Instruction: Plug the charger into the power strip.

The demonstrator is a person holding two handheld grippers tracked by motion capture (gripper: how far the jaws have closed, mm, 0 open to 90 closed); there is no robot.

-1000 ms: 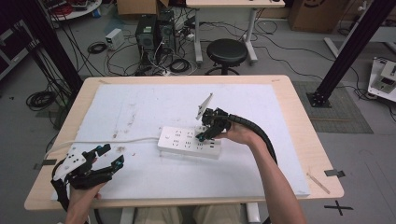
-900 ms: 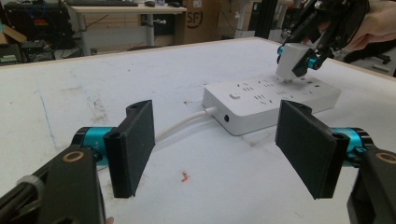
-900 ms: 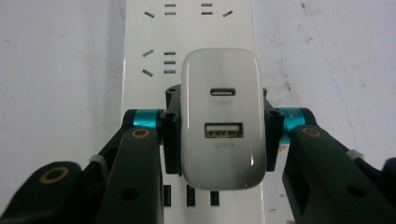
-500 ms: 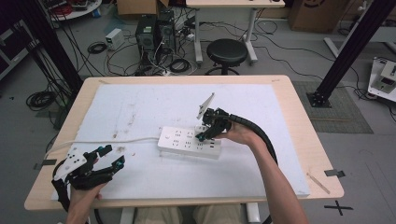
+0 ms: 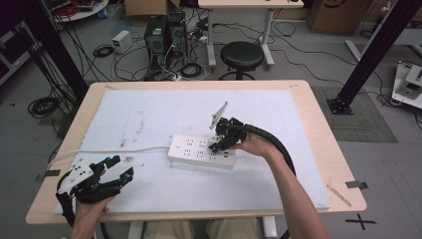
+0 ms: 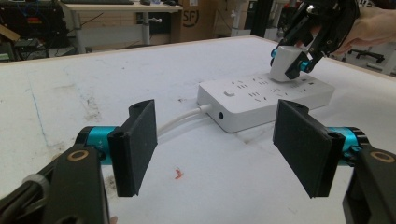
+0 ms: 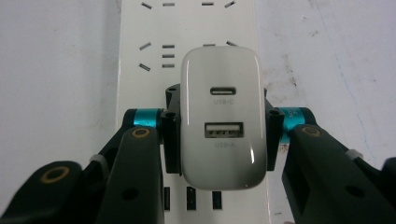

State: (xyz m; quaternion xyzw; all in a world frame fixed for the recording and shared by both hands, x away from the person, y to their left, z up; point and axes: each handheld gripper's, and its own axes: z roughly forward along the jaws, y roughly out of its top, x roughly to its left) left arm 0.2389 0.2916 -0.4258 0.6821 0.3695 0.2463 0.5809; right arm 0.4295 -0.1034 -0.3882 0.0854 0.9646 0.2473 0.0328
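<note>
A white power strip (image 5: 196, 149) lies on the mat at mid table, its cable running off to the left. My right gripper (image 5: 218, 145) is over the strip's right part, shut on a white USB charger (image 7: 223, 121) whose port face looks at the right gripper view's camera. The strip (image 7: 140, 70) lies right beneath the charger. From the left gripper view the charger (image 6: 284, 63) rests on the strip (image 6: 252, 102) between the right gripper's pads. My left gripper (image 5: 121, 167) stands open at the front left; its jaws have just been closing a little, with nothing between them (image 6: 217, 144).
A white foam mat (image 5: 278, 124) covers most of the wooden table (image 5: 323, 149). The strip's white cable (image 5: 119, 149) curves to the table's left edge. A black stool (image 5: 241, 56) and computer gear stand on the floor behind the table.
The left gripper's jaws stand slightly narrower than a second ago. Both hands keep their places, and the charger stays at the strip in the right gripper.
</note>
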